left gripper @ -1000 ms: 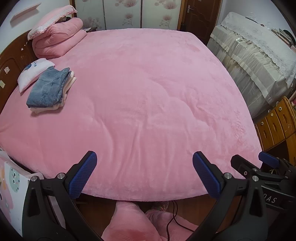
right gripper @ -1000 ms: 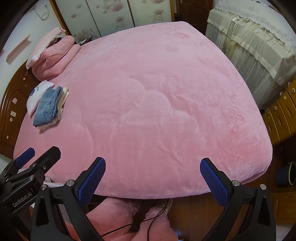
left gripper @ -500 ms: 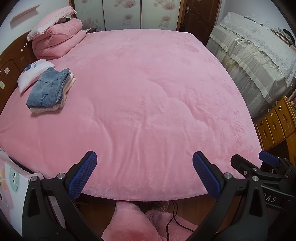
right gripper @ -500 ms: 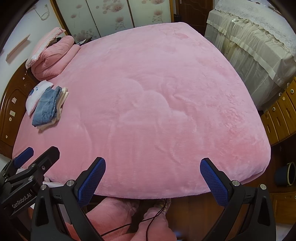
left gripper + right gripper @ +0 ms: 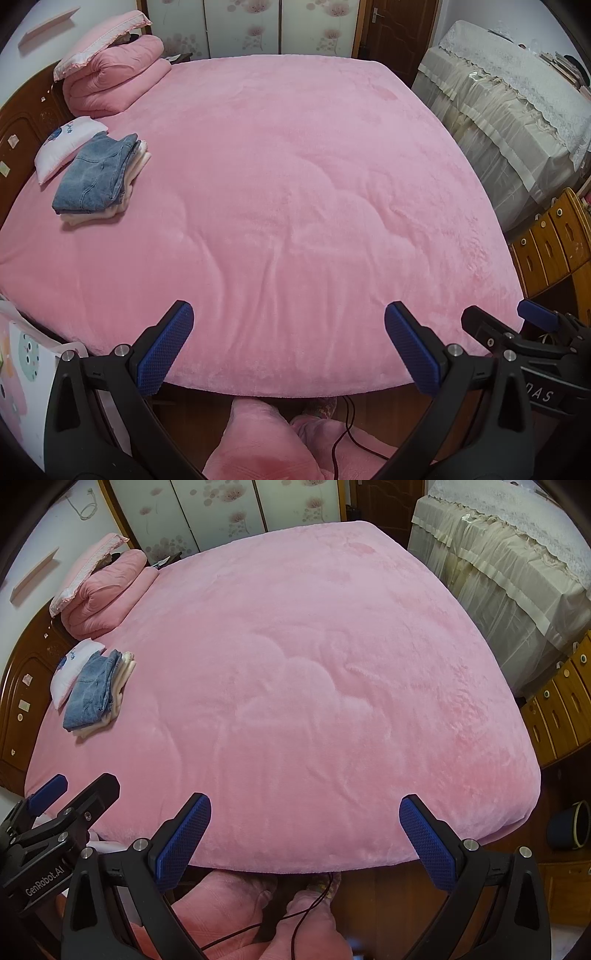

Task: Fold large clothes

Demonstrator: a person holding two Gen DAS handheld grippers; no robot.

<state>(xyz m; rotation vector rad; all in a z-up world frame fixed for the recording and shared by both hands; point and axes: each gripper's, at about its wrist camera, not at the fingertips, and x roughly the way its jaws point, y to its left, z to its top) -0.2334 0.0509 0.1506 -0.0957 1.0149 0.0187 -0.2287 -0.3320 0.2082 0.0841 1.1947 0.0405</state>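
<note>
A stack of folded clothes, blue jeans on top of cream garments, lies at the far left of the pink bed; it also shows in the right wrist view. My left gripper is open and empty, held over the bed's near edge. My right gripper is open and empty beside it, also at the near edge. Each gripper shows at the side of the other's view. No unfolded garment lies on the bed.
A rolled pink quilt with a pillow and a small white pillow lie by the wooden headboard. A covered table and wooden drawers stand at the right. Pink-clad legs and a cable are below.
Both views have shifted very slightly; the grippers stay open and hold almost the same place at the bed's edge.
</note>
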